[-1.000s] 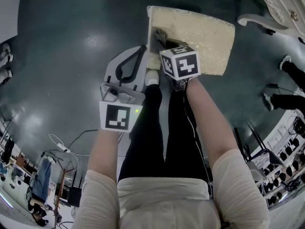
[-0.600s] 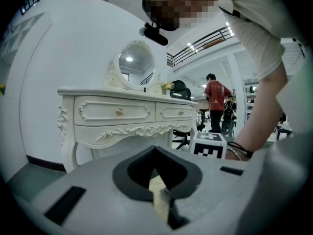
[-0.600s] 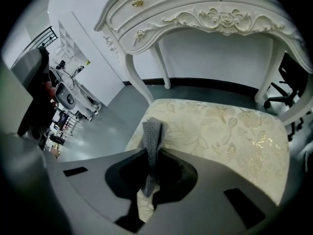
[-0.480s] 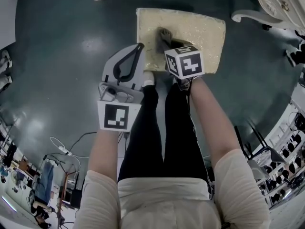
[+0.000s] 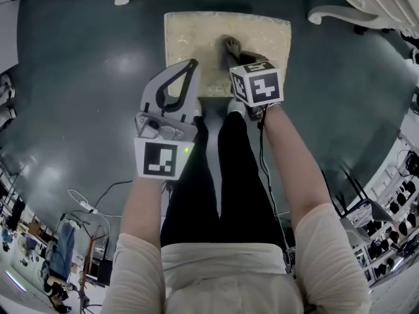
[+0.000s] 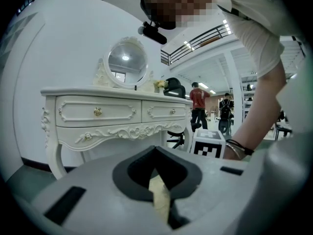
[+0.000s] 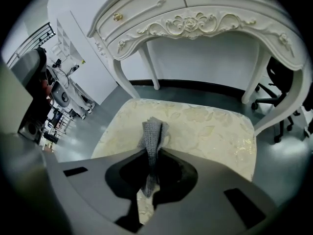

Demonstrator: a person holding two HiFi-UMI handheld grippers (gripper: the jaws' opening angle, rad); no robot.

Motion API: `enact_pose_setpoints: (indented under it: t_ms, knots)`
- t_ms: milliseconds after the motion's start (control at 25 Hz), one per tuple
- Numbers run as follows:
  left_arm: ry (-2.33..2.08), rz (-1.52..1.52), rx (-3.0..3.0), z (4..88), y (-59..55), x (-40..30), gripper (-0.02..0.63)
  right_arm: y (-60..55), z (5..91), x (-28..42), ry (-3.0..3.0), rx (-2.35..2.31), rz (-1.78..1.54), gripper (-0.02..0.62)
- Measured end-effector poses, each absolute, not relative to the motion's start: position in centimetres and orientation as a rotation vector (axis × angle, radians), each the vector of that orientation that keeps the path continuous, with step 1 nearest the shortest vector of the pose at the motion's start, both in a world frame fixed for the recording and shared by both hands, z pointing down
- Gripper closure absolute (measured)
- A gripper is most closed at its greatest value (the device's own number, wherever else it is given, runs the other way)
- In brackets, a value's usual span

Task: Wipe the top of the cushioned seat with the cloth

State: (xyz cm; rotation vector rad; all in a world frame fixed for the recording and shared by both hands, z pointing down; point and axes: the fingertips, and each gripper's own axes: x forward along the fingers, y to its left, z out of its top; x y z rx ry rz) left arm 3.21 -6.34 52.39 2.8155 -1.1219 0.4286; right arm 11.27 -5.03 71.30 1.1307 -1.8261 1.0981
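Observation:
The cushioned seat [image 5: 190,38] is a cream, leaf-patterned square pad on the dark floor ahead of my legs. A grey knitted cloth [image 5: 228,47] lies near its middle. My right gripper [image 5: 231,57] is shut on this cloth. In the right gripper view the cloth [image 7: 152,136] stands pinched between the jaws, its free end touching the seat [image 7: 210,131]. My left gripper [image 5: 192,65] hovers at the seat's near left edge, shut and empty. Through its jaws in the left gripper view only a sliver of the seat [image 6: 159,199] shows.
A white carved dressing table [image 7: 195,18] stands just beyond the seat, its legs [image 5: 340,15] at the top of the head view. It carries a round mirror [image 6: 126,62]. A black office chair [image 7: 279,82] is at the right. A white cable [image 5: 88,198] lies on the floor.
The right gripper has dragged the cloth from the seat's left edge to about its middle. The left gripper has kept its place beside the seat.

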Motion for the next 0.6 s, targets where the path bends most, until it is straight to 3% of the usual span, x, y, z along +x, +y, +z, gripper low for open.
enact_pose_setpoints:
  t_ms: [600]
  knots:
    - [-1.100, 0.454, 2.834, 52.0, -5.0, 11.5, 0.604, -2.9, 71.3, 21.9, -1.780, 1.187, 1.108, 0.565]
